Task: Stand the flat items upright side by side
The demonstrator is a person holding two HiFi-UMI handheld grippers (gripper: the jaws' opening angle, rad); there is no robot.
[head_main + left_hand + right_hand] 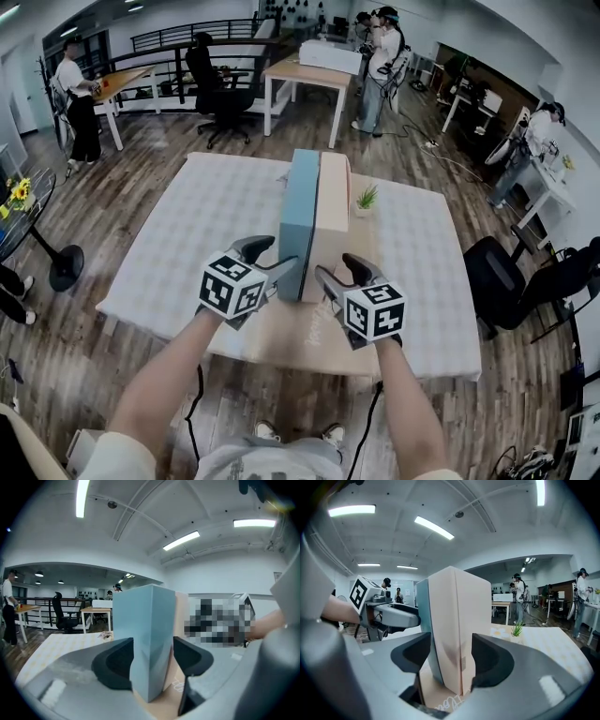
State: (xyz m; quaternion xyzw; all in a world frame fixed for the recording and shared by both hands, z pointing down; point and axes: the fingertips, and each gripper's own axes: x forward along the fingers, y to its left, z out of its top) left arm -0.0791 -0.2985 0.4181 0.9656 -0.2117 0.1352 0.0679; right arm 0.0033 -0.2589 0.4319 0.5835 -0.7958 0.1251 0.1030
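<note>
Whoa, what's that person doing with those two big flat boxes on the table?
A person is working with a gripper in each hand. Two flat boxes stand upright on the table, side by side and pressed together. The left gripper is clamped on the near end of the blue box. The right gripper is clamped on the beige box next to it. Both boxes are already standing, and the grippers have not yet let go.

Open office: desks [295, 71], swivel chairs [217, 86], ceiling strip lights [181, 540].
</note>
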